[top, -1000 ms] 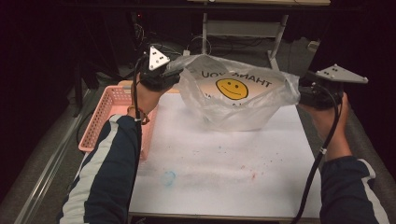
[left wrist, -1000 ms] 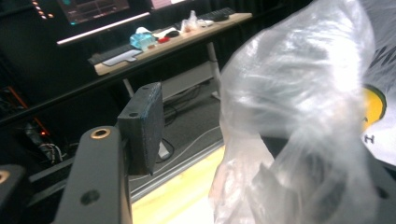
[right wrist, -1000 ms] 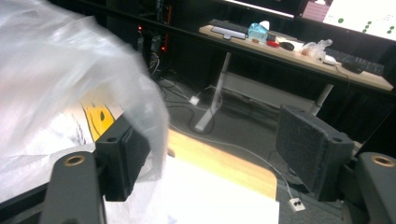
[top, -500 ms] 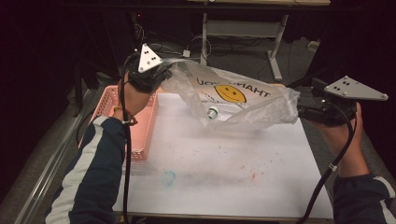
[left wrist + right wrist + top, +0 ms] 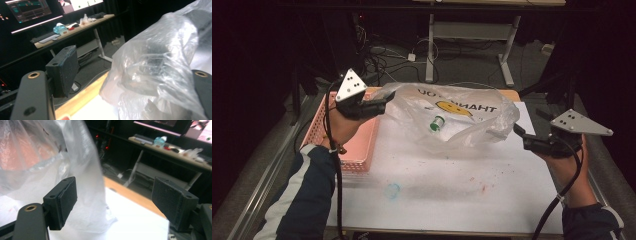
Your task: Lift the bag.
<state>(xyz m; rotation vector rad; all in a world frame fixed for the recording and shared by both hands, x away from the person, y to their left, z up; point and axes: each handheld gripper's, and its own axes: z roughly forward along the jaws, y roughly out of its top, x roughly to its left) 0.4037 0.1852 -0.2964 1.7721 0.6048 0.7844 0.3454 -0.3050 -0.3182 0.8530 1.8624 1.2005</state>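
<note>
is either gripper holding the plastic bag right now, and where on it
Neither grips it. The left gripper has just opened, with the plastic bag's left edge draped between its jaws. The right gripper is open, clear of it.

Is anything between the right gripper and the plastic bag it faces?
Nothing visible. The right gripper sits open just off the right edge of the plastic bag, with bare white table below and no object in the gap.

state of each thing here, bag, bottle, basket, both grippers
plastic bag: crumpled, slumped on the table, left corner lifted
small bottle: lying inside the bag
pink basket: on the table's left edge
left gripper: open, jaws just opened, bag film between them
right gripper: open, beside the bag
</note>
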